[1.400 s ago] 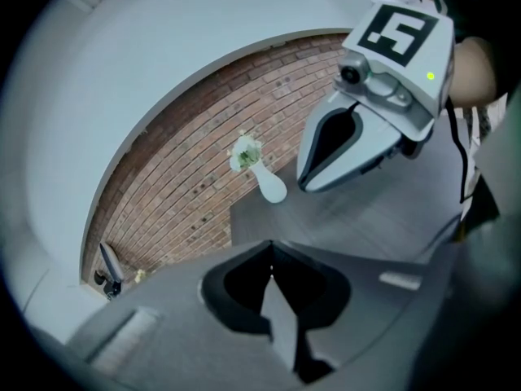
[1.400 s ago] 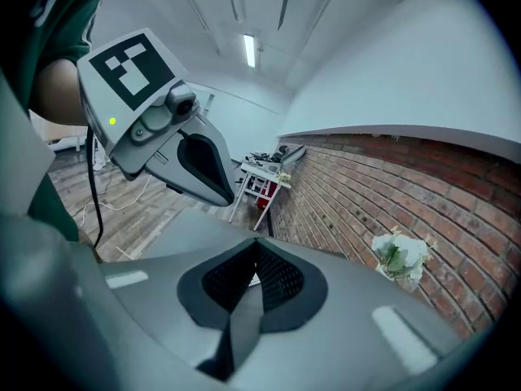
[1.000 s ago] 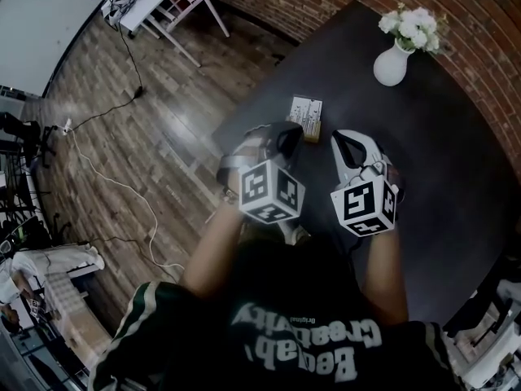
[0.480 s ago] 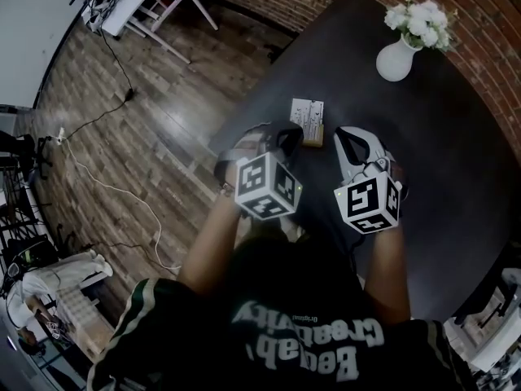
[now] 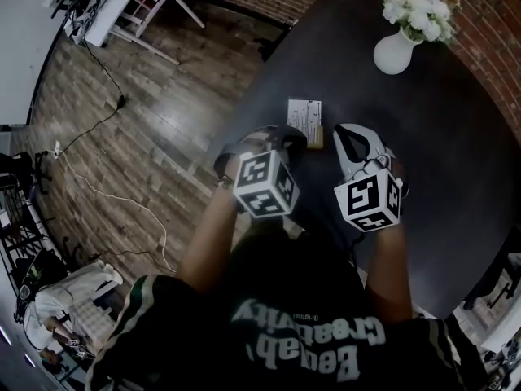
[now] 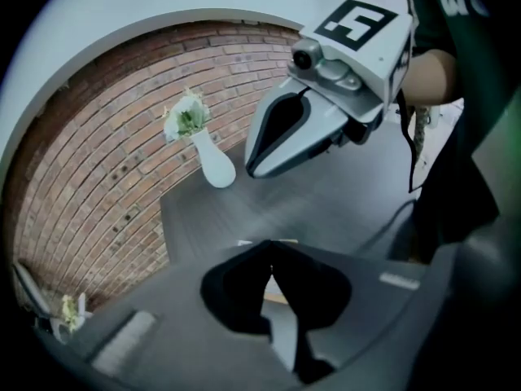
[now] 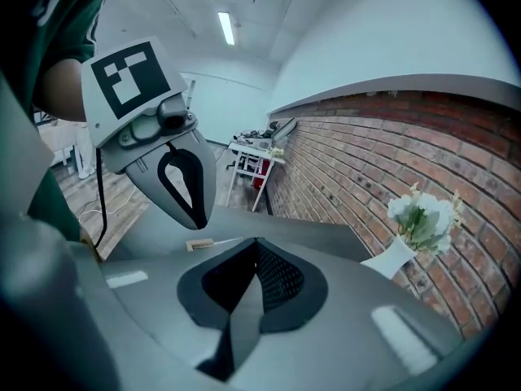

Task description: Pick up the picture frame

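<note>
The picture frame (image 5: 306, 122) sat on the dark table (image 5: 456, 137), at one o'clock from the left gripper (image 5: 286, 142) and eleven o'clock from the right gripper (image 5: 345, 135). Both had their jaws pressed together, empty, and flanked it without touching, probably lining up an approach.

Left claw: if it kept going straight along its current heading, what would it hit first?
Most likely the picture frame on the dark table: the shut left claw tilts down toward it, the frame's edge showing just past its tips. Depth is unclear.
</note>
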`<state>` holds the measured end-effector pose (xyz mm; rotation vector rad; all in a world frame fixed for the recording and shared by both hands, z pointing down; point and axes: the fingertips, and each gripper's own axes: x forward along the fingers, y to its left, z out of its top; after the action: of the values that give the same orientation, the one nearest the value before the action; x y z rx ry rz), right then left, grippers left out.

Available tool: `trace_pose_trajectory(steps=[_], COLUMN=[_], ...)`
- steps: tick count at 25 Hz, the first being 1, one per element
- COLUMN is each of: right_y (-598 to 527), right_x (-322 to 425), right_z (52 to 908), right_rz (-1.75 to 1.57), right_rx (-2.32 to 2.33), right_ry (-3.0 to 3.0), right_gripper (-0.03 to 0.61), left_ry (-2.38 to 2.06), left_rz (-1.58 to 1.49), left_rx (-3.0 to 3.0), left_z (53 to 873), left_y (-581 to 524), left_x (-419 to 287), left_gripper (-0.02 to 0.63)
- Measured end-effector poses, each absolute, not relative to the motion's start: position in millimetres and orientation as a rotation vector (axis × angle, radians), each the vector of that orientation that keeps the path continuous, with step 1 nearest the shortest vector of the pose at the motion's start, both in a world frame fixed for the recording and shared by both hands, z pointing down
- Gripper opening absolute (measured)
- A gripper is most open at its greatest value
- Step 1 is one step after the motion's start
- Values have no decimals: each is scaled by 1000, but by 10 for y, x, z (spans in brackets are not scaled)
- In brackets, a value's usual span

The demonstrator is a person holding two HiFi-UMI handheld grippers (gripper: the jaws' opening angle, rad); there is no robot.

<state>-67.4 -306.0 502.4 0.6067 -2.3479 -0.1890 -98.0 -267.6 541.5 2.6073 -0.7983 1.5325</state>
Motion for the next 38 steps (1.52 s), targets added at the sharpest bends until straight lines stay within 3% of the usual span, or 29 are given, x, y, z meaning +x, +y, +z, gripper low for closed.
trace_pose_trajectory(steps=[8, 38], right_y=[-3149, -3294], right_x=[-621, -605], right_z=[5166, 5573], right_rz=[-148, -36], right_rx=[634, 649], right_ry=[-2308, -2238], right_gripper=[6, 6], left_ry=[-567, -179], left_rz=[1567, 1757], left_rx=[2607, 2443], left_z=[5684, 6582], left_y=[-2642, -2574], left_x=[-950, -1062], left_gripper=[103, 94])
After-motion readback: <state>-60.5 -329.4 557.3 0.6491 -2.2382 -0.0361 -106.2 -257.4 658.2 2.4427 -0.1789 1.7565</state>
